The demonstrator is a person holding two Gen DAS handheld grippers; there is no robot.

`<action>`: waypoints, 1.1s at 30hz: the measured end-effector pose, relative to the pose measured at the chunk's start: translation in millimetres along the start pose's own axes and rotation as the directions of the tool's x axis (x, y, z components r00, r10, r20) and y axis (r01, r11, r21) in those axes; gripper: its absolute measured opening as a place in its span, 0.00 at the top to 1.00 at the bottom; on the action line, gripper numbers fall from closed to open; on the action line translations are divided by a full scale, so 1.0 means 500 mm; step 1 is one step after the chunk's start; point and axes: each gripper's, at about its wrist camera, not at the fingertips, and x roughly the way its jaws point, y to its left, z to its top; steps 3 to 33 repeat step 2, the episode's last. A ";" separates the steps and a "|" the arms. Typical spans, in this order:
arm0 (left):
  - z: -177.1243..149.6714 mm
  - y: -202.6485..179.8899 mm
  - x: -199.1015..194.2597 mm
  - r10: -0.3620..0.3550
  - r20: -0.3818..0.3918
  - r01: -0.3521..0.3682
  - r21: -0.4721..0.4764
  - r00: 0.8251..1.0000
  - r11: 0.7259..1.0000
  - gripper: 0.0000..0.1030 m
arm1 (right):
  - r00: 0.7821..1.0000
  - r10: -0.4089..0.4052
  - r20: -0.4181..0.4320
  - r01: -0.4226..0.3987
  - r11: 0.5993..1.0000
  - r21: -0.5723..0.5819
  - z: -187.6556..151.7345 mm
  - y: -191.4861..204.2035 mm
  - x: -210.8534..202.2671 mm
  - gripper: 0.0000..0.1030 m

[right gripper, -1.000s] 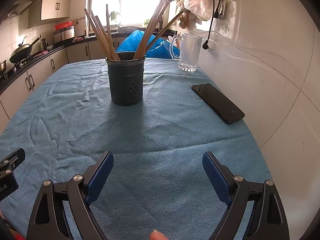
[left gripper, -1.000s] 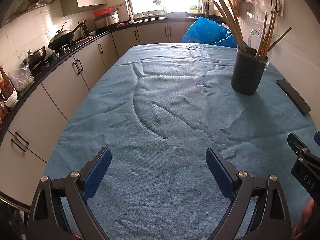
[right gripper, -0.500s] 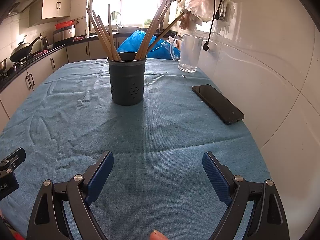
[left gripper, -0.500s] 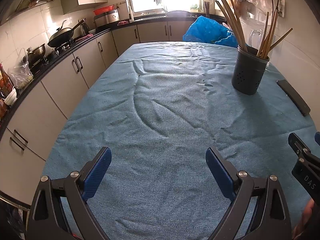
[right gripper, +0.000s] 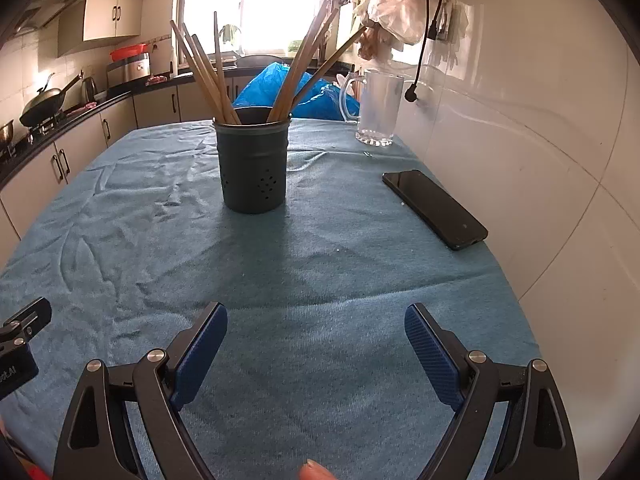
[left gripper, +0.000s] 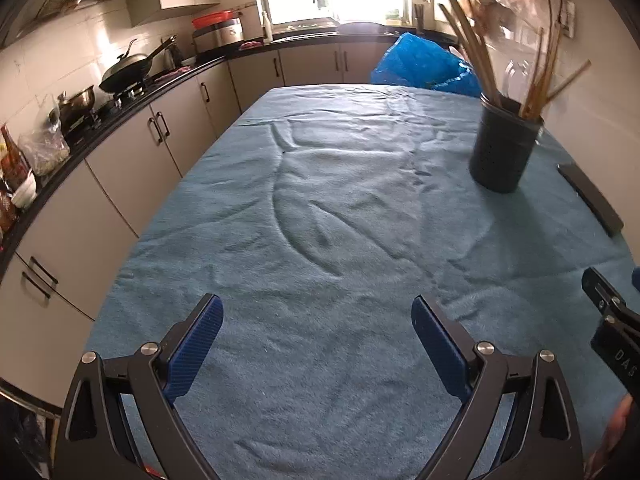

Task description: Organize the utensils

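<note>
1. Blue terry cloth (left gripper: 320,208) covers the whole table, creased into long ridges across its middle and left part and smoother near the tiled wall (right gripper: 520,128) that runs along its right side.
2. A dark perforated utensil holder (right gripper: 254,164) stands upright on the cloth, toward the far right part of the table; wooden chopsticks (right gripper: 208,76) fan out of it in two leaning bunches.
3. Just right of the holder a black phone (right gripper: 434,208) lies flat, near the table's right edge, and farther back a clear glass mug (right gripper: 374,108) stands by the wall.
4. A crumpled blue plastic bag (left gripper: 424,64) sits at the table's far end, in front of a bright window (right gripper: 248,4).
5. Along the left side of the room runs a dark countertop over pale cabinets (left gripper: 132,160), with a wok (left gripper: 128,74) on the stove and a range hood above.
6. The left gripper (left gripper: 316,312) hovers low over the near part of the cloth, its blue-padded fingers spread wide with nothing between them.
7. The right gripper (right gripper: 316,318) is likewise spread wide and empty, pointing straight at the holder, well apart from it.
</note>
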 end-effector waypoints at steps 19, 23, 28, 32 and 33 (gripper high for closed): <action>0.015 0.024 0.023 -0.012 -0.030 0.011 -0.024 0.999 1.000 0.08 | 1.000 0.012 -0.029 -0.011 1.000 0.028 0.010 -0.021 0.020 0.09; 0.015 0.024 0.023 -0.012 -0.030 0.011 -0.024 0.999 1.000 0.08 | 1.000 0.012 -0.029 -0.011 1.000 0.028 0.010 -0.021 0.020 0.09; 0.015 0.024 0.023 -0.012 -0.030 0.011 -0.024 0.999 1.000 0.08 | 1.000 0.012 -0.029 -0.011 1.000 0.028 0.010 -0.021 0.020 0.09; 0.015 0.024 0.023 -0.012 -0.030 0.011 -0.024 0.999 1.000 0.08 | 1.000 0.012 -0.029 -0.011 1.000 0.028 0.010 -0.021 0.020 0.09; 0.015 0.024 0.023 -0.012 -0.030 0.011 -0.024 0.999 1.000 0.08 | 1.000 0.012 -0.029 -0.011 1.000 0.028 0.010 -0.021 0.020 0.09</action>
